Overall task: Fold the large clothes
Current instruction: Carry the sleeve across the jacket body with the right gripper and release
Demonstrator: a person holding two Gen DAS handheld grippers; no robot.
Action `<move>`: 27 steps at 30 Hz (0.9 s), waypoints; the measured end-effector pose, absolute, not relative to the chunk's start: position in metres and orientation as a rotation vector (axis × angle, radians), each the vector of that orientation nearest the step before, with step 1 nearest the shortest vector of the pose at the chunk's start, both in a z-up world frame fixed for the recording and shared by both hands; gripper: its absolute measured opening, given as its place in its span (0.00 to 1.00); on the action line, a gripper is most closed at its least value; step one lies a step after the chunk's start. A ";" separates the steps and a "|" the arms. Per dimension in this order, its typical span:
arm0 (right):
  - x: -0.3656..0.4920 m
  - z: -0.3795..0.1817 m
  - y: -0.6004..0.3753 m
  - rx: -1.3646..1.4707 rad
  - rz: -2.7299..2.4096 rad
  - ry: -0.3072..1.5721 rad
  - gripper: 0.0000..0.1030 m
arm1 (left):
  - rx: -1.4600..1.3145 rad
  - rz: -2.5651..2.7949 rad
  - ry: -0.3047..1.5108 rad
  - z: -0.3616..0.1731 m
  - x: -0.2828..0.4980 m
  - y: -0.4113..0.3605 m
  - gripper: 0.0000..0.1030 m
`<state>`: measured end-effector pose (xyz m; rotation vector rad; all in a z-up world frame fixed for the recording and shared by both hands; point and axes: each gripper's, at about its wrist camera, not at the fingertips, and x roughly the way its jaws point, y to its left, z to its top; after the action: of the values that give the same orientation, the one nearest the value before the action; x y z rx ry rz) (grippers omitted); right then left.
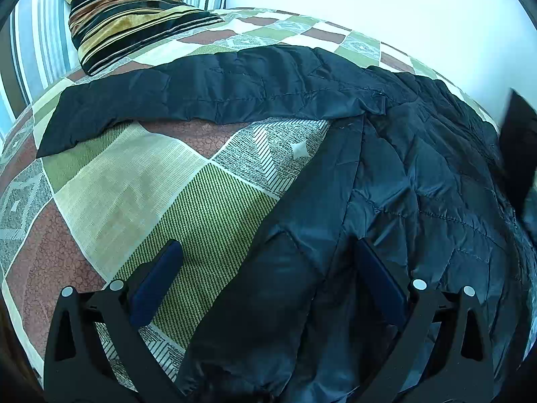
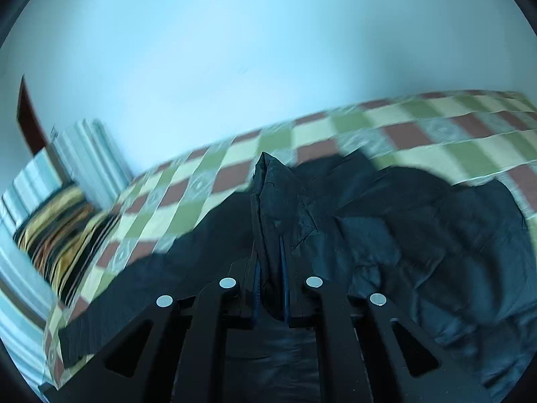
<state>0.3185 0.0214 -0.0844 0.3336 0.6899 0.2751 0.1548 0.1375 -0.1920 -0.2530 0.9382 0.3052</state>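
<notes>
Surface: bed under a checked bedspread [image 1: 141, 181] in green, cream and brown.
Room: pale wall [image 2: 235, 50]; striped cushion [image 1: 127, 13] at the head end.
Garment: dark quilted jacket [image 1: 419, 174] spread on the bedspread, one sleeve [image 1: 188, 97] stretched toward the cushion.
Left gripper [image 1: 268, 268]: fingers wide apart, straddling the jacket's edge.
Right gripper [image 2: 270, 268]: clamped narrow on a raised jacket fold [image 2: 268, 194].

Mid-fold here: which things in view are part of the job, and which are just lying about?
Part of the job:
- black quilted jacket, spread on the bed, one sleeve stretched sideways
- right gripper, shut on a raised fold of the jacket
- left gripper, open over the jacket's edge

Just lying about:
- striped cushion
- patchwork bedspread, only the work surface
</notes>
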 end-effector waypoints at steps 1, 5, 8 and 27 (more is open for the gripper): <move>0.319 -0.089 0.033 0.328 0.293 0.704 0.09 | -0.255 0.304 0.938 -0.192 0.155 0.138 0.98; 0.323 -0.116 0.075 0.267 0.359 0.800 0.09 | -0.260 0.298 0.937 -0.193 0.155 0.139 0.98; 0.325 -0.135 0.093 0.231 0.378 0.865 0.09 | -0.260 0.299 0.936 -0.193 0.155 0.138 0.98; 0.290 -0.107 0.050 0.280 0.433 0.871 0.35 | -0.254 0.300 0.938 -0.194 0.155 0.137 0.98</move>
<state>0.2904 0.0497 -0.1074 0.2800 0.8709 0.4327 0.1555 0.1369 -0.1944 -0.2545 0.9377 0.3001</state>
